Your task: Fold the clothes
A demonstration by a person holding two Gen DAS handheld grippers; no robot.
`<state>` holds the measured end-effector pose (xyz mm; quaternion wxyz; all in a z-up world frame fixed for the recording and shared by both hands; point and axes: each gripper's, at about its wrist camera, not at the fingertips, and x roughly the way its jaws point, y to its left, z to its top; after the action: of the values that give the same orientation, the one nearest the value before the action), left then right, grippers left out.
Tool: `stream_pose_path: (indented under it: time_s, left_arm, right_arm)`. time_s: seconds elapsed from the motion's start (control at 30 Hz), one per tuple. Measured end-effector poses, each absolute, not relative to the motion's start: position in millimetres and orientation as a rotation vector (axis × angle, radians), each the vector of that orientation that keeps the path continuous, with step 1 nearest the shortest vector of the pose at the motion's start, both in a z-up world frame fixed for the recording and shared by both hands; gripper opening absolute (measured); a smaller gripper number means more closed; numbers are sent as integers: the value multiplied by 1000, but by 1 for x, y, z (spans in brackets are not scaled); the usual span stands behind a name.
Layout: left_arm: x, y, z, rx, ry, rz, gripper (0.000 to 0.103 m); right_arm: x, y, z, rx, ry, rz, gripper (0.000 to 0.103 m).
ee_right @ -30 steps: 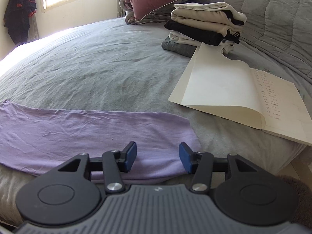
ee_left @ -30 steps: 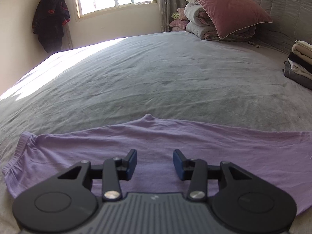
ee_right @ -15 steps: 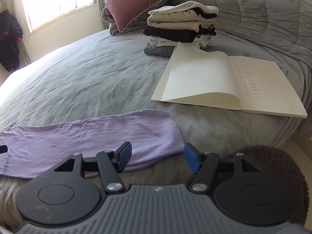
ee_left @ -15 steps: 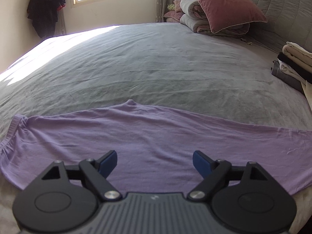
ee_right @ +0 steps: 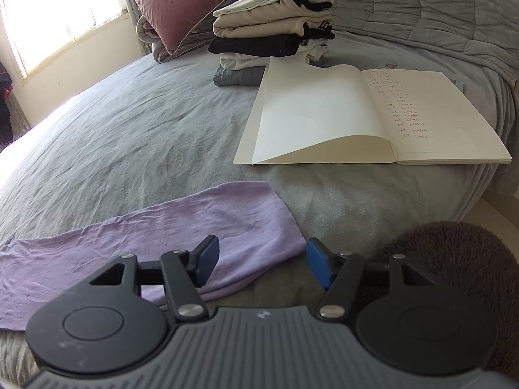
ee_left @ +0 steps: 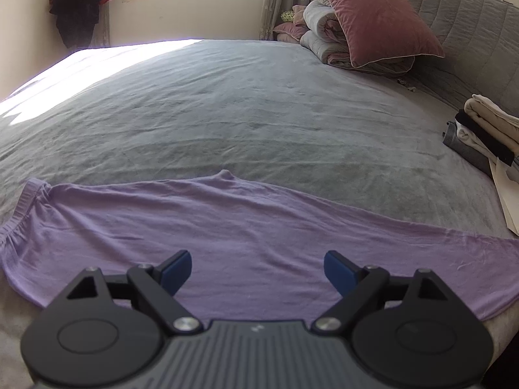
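A lilac garment [ee_left: 227, 227] lies flat as a long strip across the near edge of the grey bed [ee_left: 259, 113], its elastic band at the left end. My left gripper [ee_left: 258, 267] hovers over the strip's middle with the jaws wide open and nothing between the pads. In the right wrist view the strip's right end [ee_right: 162, 233] lies under my right gripper [ee_right: 262, 259]. It is open too: the left pad is above the cloth, the right pad just past its end. Neither gripper holds the cloth.
A stack of folded clothes [ee_right: 275, 29] and an open notebook [ee_right: 356, 113] sit on the bed to the right. A pink pillow [ee_left: 373, 16] leans on rolled quilts by the headboard. A brown fluffy rug [ee_right: 454, 259] lies beyond the bed's edge. A dark jacket [ee_left: 81, 3] hangs by the window.
My left gripper's jaws have spread from narrow to wide and it has lifted slightly off the cloth. The right jaws have widened a little and that gripper has rolled, tilting its view.
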<state>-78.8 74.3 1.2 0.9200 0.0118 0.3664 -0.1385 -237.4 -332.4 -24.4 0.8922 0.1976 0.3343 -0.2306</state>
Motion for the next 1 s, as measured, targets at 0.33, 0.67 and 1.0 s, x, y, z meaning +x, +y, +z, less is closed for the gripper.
stream_pose_path:
  time_s: [0.33, 0.67, 1.0]
  left_arm:
    - [-72, 82, 3, -87, 816, -371, 90]
    - [-55, 44, -10, -474, 969, -808, 90]
    - [-56, -63, -46, -606, 1152, -1116, 89]
  right_arm:
    - [-233, -313, -33, 327, 646, -565, 9]
    - [-221, -282, -15, 227, 564, -459, 6]
    - [-201, -229, -15, 25, 593, -231, 6]
